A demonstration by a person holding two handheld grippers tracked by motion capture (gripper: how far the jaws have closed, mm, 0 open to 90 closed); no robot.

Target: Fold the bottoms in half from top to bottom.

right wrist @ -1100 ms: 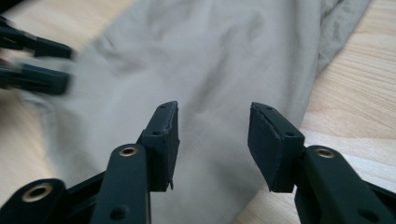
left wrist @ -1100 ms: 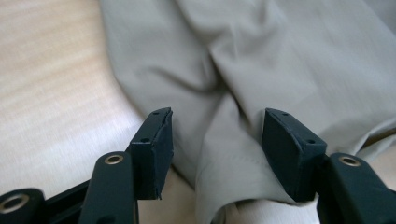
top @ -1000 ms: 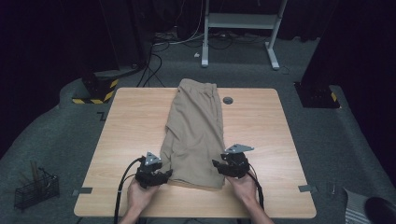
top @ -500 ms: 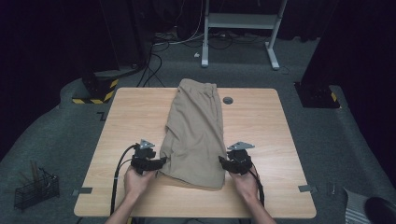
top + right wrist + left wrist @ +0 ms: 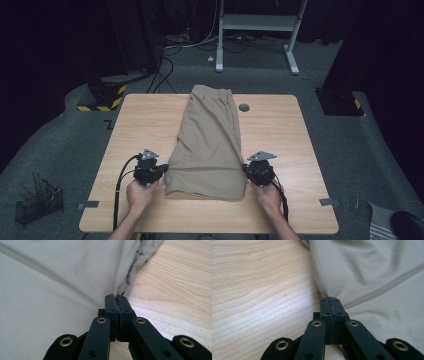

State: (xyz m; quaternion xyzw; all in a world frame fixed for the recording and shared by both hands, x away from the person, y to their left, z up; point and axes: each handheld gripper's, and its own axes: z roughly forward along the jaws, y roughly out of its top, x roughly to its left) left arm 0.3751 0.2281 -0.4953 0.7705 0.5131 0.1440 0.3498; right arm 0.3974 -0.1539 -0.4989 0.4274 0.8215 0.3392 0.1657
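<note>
Khaki shorts (image 5: 210, 140) lie folded lengthwise down the middle of the wooden table (image 5: 140, 125), waistband at the far end. My left gripper (image 5: 162, 171) is shut on the cloth's left edge near the hem; in the left gripper view its jaws pinch the khaki fabric (image 5: 367, 272) at the left gripper (image 5: 331, 299) tips. My right gripper (image 5: 246, 170) is shut on the right edge, where the right gripper (image 5: 116, 296) tips hold bunched khaki fabric (image 5: 62, 282). Both hands rest on the table near its front edge.
A dark round grommet (image 5: 244, 107) sits in the table by the waistband. A wire basket (image 5: 37, 202) stands on the floor at the left. A white desk frame (image 5: 257, 30) and cables lie beyond the table. Bare wood flanks the shorts on both sides.
Both grippers have moved away from me along the shorts' sides, carrying the lower edges with them; the hem now lies a little farther from the front edge.
</note>
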